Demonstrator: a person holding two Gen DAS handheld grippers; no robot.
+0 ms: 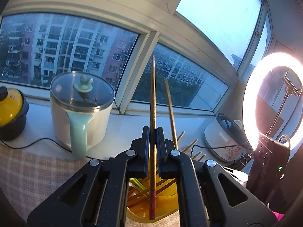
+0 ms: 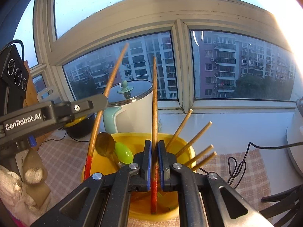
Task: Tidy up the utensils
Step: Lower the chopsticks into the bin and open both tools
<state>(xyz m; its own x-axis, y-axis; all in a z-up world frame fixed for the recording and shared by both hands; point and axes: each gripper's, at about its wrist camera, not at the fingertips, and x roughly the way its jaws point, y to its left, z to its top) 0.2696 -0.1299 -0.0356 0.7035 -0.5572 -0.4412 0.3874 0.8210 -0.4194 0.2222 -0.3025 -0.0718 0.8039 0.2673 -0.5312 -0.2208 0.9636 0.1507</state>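
Observation:
My left gripper (image 1: 153, 132) is shut on a wooden chopstick with a red end (image 1: 152, 102), held upright over the yellow bowl (image 1: 166, 206). My right gripper (image 2: 154, 145) is shut on another red-ended wooden chopstick (image 2: 154, 98), also upright above the yellow bowl (image 2: 189, 147). In the right wrist view the left gripper (image 2: 103, 100) shows at the left with its chopstick (image 2: 111, 77) slanting up. Several more chopsticks (image 2: 191, 141), a brown spoon (image 2: 105, 144) and a green spoon (image 2: 123, 152) lie in the bowl.
A white pot with a glass lid and pale green handle (image 1: 81, 111) stands on the sill behind the bowl. A dark pot with a yellow lid (image 1: 11, 113) sits at the left. A rice cooker (image 1: 223, 141), a ring light (image 1: 272, 102) and black cables (image 2: 236, 166) are at the right.

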